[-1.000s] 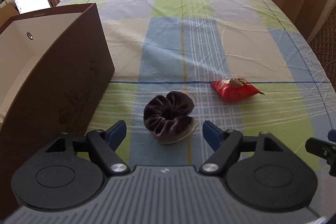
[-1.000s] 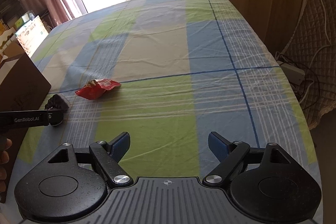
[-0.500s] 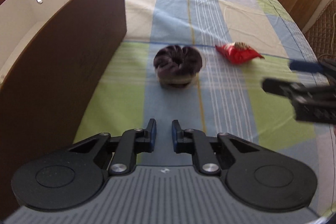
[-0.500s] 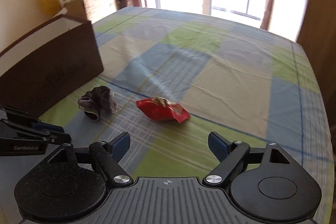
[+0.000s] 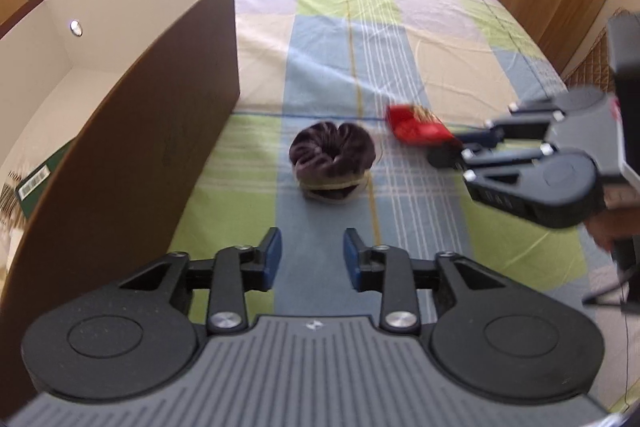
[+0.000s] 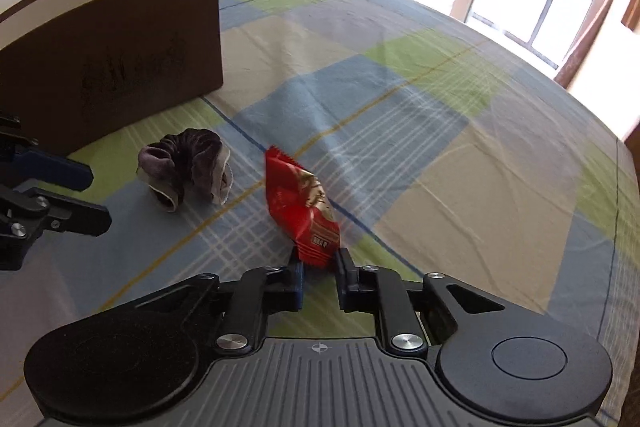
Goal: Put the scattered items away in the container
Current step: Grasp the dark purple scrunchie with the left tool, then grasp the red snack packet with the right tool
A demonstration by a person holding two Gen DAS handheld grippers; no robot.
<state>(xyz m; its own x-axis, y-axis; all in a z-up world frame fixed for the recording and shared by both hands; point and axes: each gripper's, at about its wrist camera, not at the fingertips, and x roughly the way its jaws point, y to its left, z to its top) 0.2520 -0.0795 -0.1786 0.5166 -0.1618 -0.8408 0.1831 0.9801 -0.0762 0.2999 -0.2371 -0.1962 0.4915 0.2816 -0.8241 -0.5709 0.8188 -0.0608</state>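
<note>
At the lower centre of the right wrist view, the right tool [image 6: 319, 265] has its two fingers closed narrowly on the near end of a red snack packet [image 6: 302, 203], which stands up from between the blue pads and leans toward the upper left of the frame. In the left wrist view the same packet [image 5: 418, 129] shows at centre right, with the right tool's [image 5: 454, 147] fingertips pinched on its right-hand end; motion blur softens that part of the frame.

The left tool [image 5: 312, 259] sits at the lower centre of its own view, fingers parted moderately and holding nothing. A dark velvet scrunchie [image 5: 332, 161] lies on the checked cloth [image 5: 400, 67] of the bench straight above the gap between those fingers, near them but apart. In the right wrist view the scrunchie [image 6: 188, 171] lies left of the packet, close to it without clearly touching, and the left tool [image 6: 94, 199] reaches in from the left edge just beside it.

The container, a brown cardboard box [image 5: 160, 131] with a pale inside, fills the left side of the left wrist view; a green carton with a barcode label [image 5: 36, 183] lies on its floor. In the right wrist view the box [image 6: 120, 59] stands at the upper left, behind the scrunchie.
</note>
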